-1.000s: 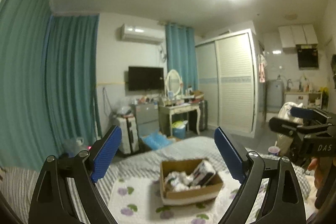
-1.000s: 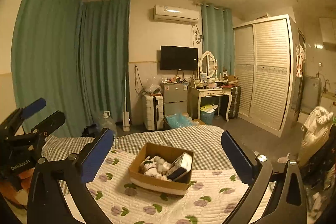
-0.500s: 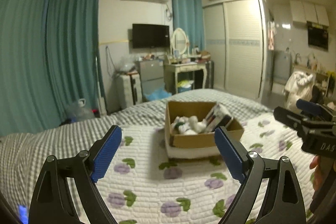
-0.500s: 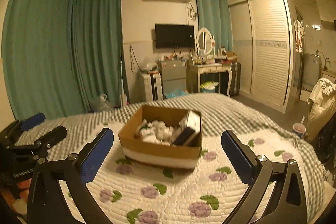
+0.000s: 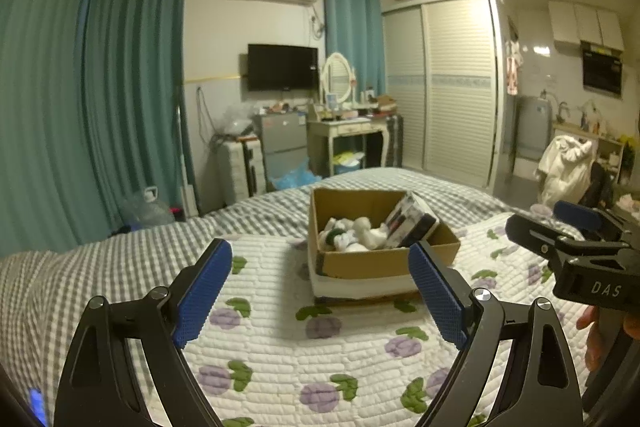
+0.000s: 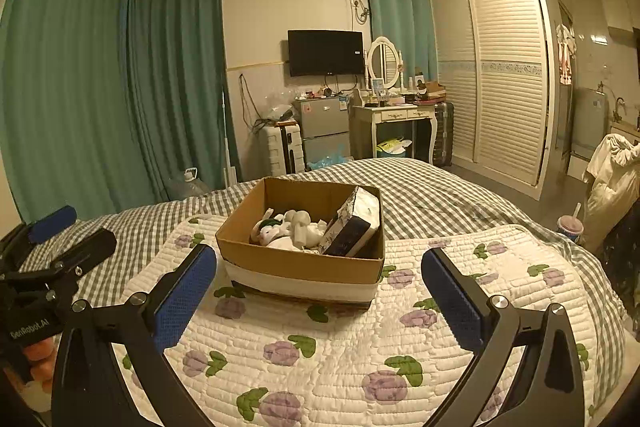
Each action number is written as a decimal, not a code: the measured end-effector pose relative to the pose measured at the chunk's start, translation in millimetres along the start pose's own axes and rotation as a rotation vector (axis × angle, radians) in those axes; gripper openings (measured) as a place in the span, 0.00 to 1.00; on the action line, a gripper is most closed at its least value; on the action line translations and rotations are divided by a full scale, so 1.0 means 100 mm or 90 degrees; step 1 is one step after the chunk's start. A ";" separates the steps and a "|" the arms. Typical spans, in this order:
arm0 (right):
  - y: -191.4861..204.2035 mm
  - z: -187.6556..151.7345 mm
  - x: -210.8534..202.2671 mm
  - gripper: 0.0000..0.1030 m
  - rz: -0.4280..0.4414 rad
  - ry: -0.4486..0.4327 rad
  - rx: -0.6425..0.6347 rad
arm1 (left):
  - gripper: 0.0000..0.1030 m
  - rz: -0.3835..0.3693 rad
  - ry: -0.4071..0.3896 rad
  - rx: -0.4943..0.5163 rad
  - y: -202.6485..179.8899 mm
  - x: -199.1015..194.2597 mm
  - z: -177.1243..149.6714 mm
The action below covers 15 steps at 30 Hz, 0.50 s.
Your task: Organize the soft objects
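Note:
A cardboard box (image 5: 380,261) (image 6: 300,263) stands on a white floral quilt (image 5: 280,351) (image 6: 340,347) on the bed. Inside it lie white soft items (image 5: 360,233) (image 6: 292,227) and a tilted dark-and-white package (image 5: 410,221) (image 6: 354,223). My left gripper (image 5: 320,291) is open and empty, held above the quilt short of the box. My right gripper (image 6: 320,291) is open and empty, also short of the box. Each gripper shows at the edge of the other's view, the right one (image 5: 576,243) and the left one (image 6: 56,247).
A grey checked bedspread (image 6: 440,195) lies under the quilt. Beyond the bed stand a suitcase (image 6: 282,147), a small fridge (image 6: 324,123), a dressing table (image 6: 400,119) and a louvred wardrobe (image 6: 504,75). Teal curtains (image 6: 100,87) hang at the left.
Both grippers tilted down and moved closer to the box, then lifted slightly; the box now sits higher and larger in both views. Both jaws stayed open.

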State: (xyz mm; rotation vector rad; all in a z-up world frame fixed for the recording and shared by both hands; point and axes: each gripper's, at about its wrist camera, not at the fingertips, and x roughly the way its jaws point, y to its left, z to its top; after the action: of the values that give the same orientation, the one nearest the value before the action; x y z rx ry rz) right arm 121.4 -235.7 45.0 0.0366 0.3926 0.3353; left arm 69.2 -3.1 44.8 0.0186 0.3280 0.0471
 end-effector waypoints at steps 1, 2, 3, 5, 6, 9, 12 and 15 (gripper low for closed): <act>0.01 0.01 -0.01 1.00 -0.001 -0.002 0.000 | 0.89 0.000 0.001 0.000 -0.01 0.00 0.00; 0.02 0.02 -0.02 1.00 -0.002 -0.003 -0.002 | 0.89 0.000 0.002 0.001 -0.01 0.00 0.00; 0.03 0.01 -0.02 1.00 -0.003 -0.004 -0.005 | 0.89 0.000 0.003 0.001 0.00 0.01 -0.01; 0.05 0.01 -0.03 1.00 -0.005 -0.006 -0.008 | 0.89 -0.001 0.006 0.000 0.00 0.01 -0.02; 0.05 0.01 -0.03 1.00 -0.005 -0.006 -0.007 | 0.89 -0.002 0.007 0.000 -0.01 0.01 -0.02; 0.05 0.00 -0.03 1.00 -0.005 -0.005 -0.007 | 0.89 -0.001 0.012 -0.002 -0.01 0.02 -0.03; 0.07 0.00 -0.04 1.00 -0.007 -0.004 -0.007 | 0.89 -0.002 0.013 -0.002 0.01 0.03 -0.04; 0.08 0.00 -0.04 1.00 -0.010 -0.003 -0.008 | 0.89 -0.001 0.013 -0.003 0.00 0.03 -0.04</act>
State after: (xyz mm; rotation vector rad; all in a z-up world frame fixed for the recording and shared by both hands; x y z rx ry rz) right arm 115.2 -230.0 46.9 0.0215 0.3860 0.3223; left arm 70.8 -2.6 40.0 0.0135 0.3490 0.0467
